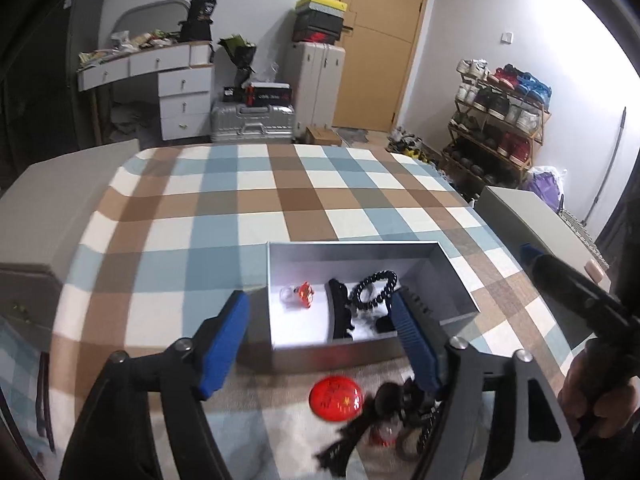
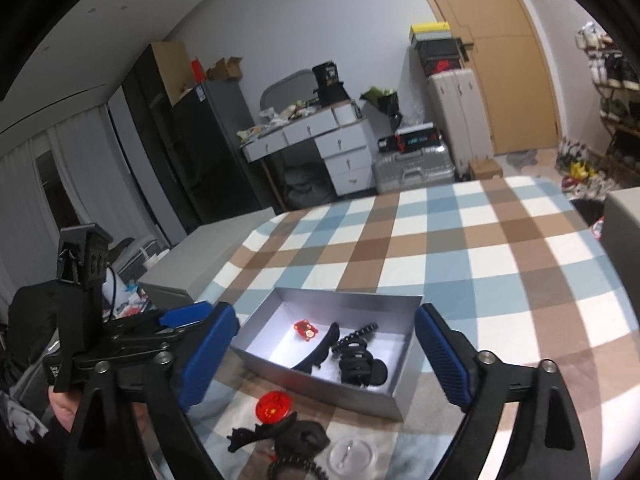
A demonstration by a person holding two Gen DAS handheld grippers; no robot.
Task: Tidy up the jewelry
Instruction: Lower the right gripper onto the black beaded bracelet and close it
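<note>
Right wrist view: one box (image 2: pixel 400 394) holds four trinkets (one red); both hand-held grippers' jaws apart, empty.

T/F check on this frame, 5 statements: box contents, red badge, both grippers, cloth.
1. The grey box holds a black bead bracelet. True.
2. The round red badge lies inside the box. False: it lies on the checked cloth, in front of the box.
3. The left gripper is shut on a hair clip. False: its jaws stand apart with nothing clamped.
4. The right gripper is open. True.
5. A small red charm is in the box. True.
</note>
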